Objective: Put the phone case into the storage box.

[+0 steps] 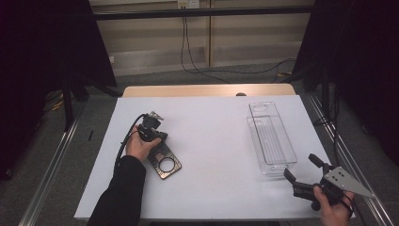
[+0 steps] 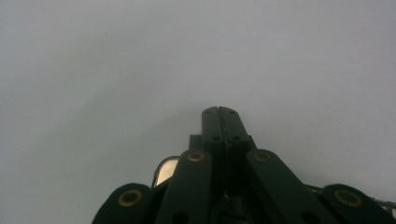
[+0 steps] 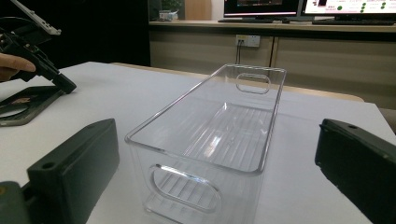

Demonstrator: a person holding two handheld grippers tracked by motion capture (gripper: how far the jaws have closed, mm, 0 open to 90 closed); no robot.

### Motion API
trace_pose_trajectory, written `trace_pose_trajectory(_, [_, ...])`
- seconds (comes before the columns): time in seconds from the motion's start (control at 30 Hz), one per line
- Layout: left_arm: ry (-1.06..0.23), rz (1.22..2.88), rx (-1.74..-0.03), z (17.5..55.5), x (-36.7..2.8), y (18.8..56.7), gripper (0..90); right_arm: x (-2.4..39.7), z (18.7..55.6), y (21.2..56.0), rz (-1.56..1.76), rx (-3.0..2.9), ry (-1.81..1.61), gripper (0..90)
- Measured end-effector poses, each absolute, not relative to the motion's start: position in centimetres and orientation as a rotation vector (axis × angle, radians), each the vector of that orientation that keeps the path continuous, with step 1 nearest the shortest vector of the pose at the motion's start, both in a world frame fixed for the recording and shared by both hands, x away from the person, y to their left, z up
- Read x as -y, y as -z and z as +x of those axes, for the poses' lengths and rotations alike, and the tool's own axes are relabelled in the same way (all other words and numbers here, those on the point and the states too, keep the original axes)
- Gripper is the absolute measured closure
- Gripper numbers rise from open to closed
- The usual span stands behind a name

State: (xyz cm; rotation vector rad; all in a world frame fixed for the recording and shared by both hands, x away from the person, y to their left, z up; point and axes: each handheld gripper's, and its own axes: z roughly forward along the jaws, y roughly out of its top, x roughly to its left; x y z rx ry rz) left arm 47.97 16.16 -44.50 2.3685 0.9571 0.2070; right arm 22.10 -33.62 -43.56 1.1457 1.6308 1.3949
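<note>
My left tongs (image 1: 160, 141) sit clamped on the flat, stiff plate's (image 1: 165, 165) edge; right tongs (image 1: 301, 170) gape apart.

Clear plastic bin (image 1: 272, 138): glossy, transparent, ribbed floor, smooth rims catching reflections. Dark plate with a round hole (image 1: 164, 163): dull metallic-looking finish. Worktop (image 1: 211, 141): matt white, smooth covering over a wooden edge at the far side. Both grippers' jaws: matt black plastic.
</note>
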Motion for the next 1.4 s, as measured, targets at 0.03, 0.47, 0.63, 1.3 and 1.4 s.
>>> trace_pose_trajectory(0.03, [-0.214, 2.365, -0.964, 47.9, -16.3, 44.5, 90.0, 33.6, 22.1, 43.6, 1.147, -1.632, -1.395, 0.0])
trace_pose_trajectory(0.47, [-0.211, 2.343, -0.985, 47.0, -17.6, 44.5, 90.0, 33.6, 22.1, 43.5, 1.147, -1.634, -1.396, 0.0])
trace_pose_trajectory(0.63, [-0.218, 2.342, -0.988, 47.0, -17.9, 44.5, 90.0, 33.5, 22.1, 43.6, 1.145, -1.637, -1.396, 0.0])
trace_pose_trajectory(1.3, [-0.218, 2.315, -1.010, 45.6, -19.9, 44.5, 90.0, 33.5, 22.1, 43.6, 1.144, -1.638, -1.396, 0.0])
trace_pose_trajectory(1.4, [-0.216, 2.307, -1.022, 45.3, -20.2, 44.5, 90.0, 33.5, 22.1, 43.6, 1.145, -1.638, -1.396, 0.0])
